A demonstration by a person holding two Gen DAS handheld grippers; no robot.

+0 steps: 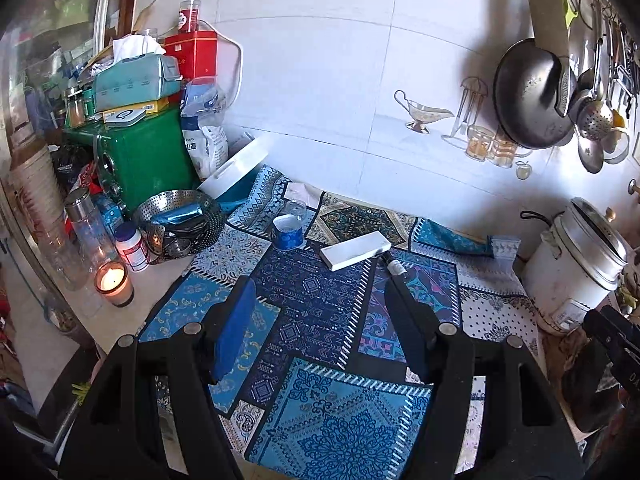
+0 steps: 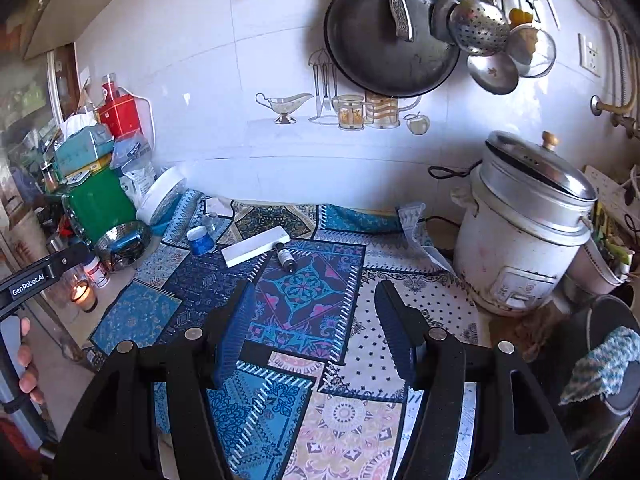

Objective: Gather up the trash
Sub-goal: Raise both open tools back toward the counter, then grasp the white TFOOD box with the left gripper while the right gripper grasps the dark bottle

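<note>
Still risky: both grippers, left gripper [image 1: 320,300] and right gripper [image 2: 316,300], spread wide, empty; small bottle [image 2: 286,259] ahead could roll away; candle [image 1: 113,280] burning leftward.

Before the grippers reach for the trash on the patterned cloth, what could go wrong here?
1. The lit candle in a glass burns beside the cloth's left edge; a sweeping left gripper might knock it.
2. The small dark bottle lies on its side and may roll away.
3. The flat white box touches it, so lifting either could shift the other.

one white box [image 1: 355,249], one blue cup [image 1: 287,232], one small bottle [image 2: 285,258], one candle [image 1: 113,282]
</note>
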